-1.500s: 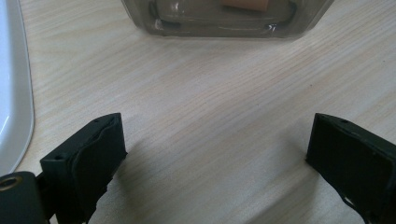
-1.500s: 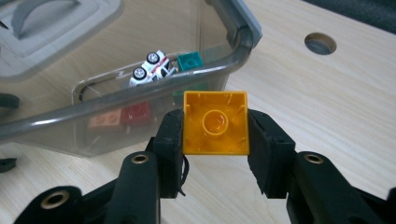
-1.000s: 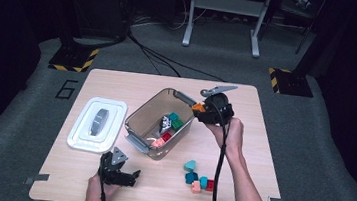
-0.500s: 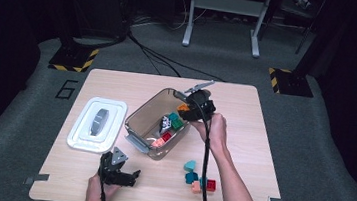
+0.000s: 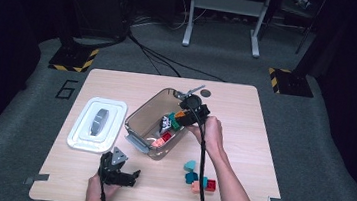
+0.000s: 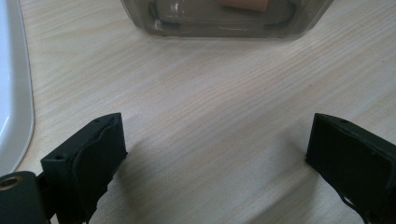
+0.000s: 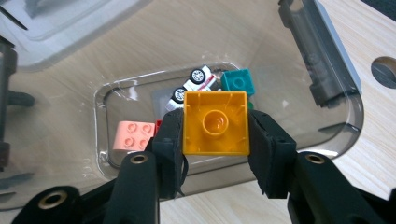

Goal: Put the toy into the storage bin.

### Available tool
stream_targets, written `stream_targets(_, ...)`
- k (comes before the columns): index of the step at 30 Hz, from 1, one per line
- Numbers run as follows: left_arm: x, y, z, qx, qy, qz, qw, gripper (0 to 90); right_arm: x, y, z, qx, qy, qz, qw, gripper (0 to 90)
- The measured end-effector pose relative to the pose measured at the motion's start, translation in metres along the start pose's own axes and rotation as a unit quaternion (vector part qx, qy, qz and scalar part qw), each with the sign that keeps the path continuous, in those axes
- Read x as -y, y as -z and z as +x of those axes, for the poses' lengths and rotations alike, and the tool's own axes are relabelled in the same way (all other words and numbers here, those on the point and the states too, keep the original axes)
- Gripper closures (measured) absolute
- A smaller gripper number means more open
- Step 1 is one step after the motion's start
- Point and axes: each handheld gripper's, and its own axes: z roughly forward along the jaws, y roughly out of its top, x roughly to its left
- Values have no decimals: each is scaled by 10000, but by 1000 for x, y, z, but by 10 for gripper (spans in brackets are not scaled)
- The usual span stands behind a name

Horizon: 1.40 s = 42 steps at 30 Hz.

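Note:
My right gripper [image 7: 215, 135] is shut on an orange brick [image 7: 215, 122] and holds it over the clear plastic bin [image 5: 147, 115]. In the bin lie a pink brick [image 7: 133, 136], a teal brick [image 7: 238, 82] and a small white toy car [image 7: 195, 83]. From above, the right gripper [image 5: 184, 112] hangs over the bin's right side with the orange brick [image 5: 180, 114] at its tip. My left gripper [image 5: 119, 175] rests open near the table's front edge; its jaws stand wide apart on bare wood, nothing between them [image 6: 215, 154].
The bin's white lid [image 5: 97, 123] lies left of the bin. Several loose bricks, teal [image 5: 190, 165], red [image 5: 211, 185] and pink, sit at the front right of the table. A round hole [image 5: 206, 93] is in the tabletop behind the bin.
My right gripper has carried the orange brick leftward and down, from beside the bin's far right rim to over its inside. The left gripper has stayed put.

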Motion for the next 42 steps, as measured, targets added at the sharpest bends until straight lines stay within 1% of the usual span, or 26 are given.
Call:
stream_targets(1,0,0,0,4,12,-1,10000,44,1,0,-1,8,25,-5,10000,581)
stream_targets(3,0,0,0,0,-2,0,10000,44,1,0,-1,23,-19,2,10000,576)
stream_targets(4,0,0,0,11,10,-1,10000,44,3,2,-2,34,-28,-23,10000,525)
stream_targets(5,0,0,0,-5,-39,7,10000,44,3,2,-2,34,-28,-23,10000,525)
stream_targets(6,0,0,0,2,-2,1,10000,44,4,3,-2,26,-94,-29,9999,518)
stream_targets(7,0,0,0,6,15,-1,10000,44,5,4,-3,34,-50,-68,10000,484)
stream_targets(8,0,0,0,-3,-24,4,10000,44,6,6,-3,43,-80,-92,9999,445)
stream_targets(9,0,0,0,11,15,-3,10000,44,9,12,-4,56,-108,-185,9998,389)
stream_targets(11,0,0,0,2,-9,1,10000,44,13,17,-5,47,-148,-265,9995,323)
stream_targets(12,0,0,-1,12,32,-11,10000,44,16,20,-5,35,-179,-320,9993,300)
stream_targets(14,0,0,0,26,-10,17,10000,44,25,26,-6,6,-232,-441,9988,244)
stream_targets(15,0,0,0,29,14,12,10000,44,31,28,-7,-16,-280,-496,9984,216)
stream_targets(17,0,0,0,2,-3,-1,10000,44,41,31,-8,-20,-317,-544,9980,177)
stream_targets(18,0,0,0,26,29,-3,10000,44,47,32,-8,-20,-330,-551,9979,159)
stream_targets(21,0,0,0,-4,-8,0,10000,44,66,33,-10,-33,-399,-560,9976,144)
stream_targets(23,0,0,0,25,25,0,10000,44,79,32,-10,-37,-438,-519,9977,132)
stream_targets(24,0,0,0,-3,8,-2,10000,44,84,32,-10,-37,-448,-511,9977,130)
stream_targets(25,0,0,0,7,-14,10,10000,44,94,30,-8,-44,-482,-494,9976,124)
stream_targets(26,0,0,0,7,-14,10,10000,43,94,30,-8,-44,-482,-494,9976,124)
stream_targets(27,0,0,0,25,23,7,10000,44,107,28,-6,-40,-522,-449,9976,110)
stream_targets(29,0,0,0,12,-19,19,10000,44,120,26,-6,-82,-568,-400,9976,100)
stream_targets(30,0,0,-1,25,30,-1,10000,44,124,25,-6,-75,-573,-382,9976,95)
stream_targets(34,0,0,0,-7,16,-3,10000,44,148,24,-6,-96,-683,-319,9971,73)
stream_targets(38,0,0,0,-1,41,0,10000,43,167,26,-5,-40,-761,-318,9966,81)
stream_targets(39,0,0,0,0,37,-1,10000,43,174,27,-4,-26,-828,-316,9961,87)
stream_targets(42,0,0,-1,1,33,-1,10000,44,189,28,-6,32,-895,-304,9955,107)
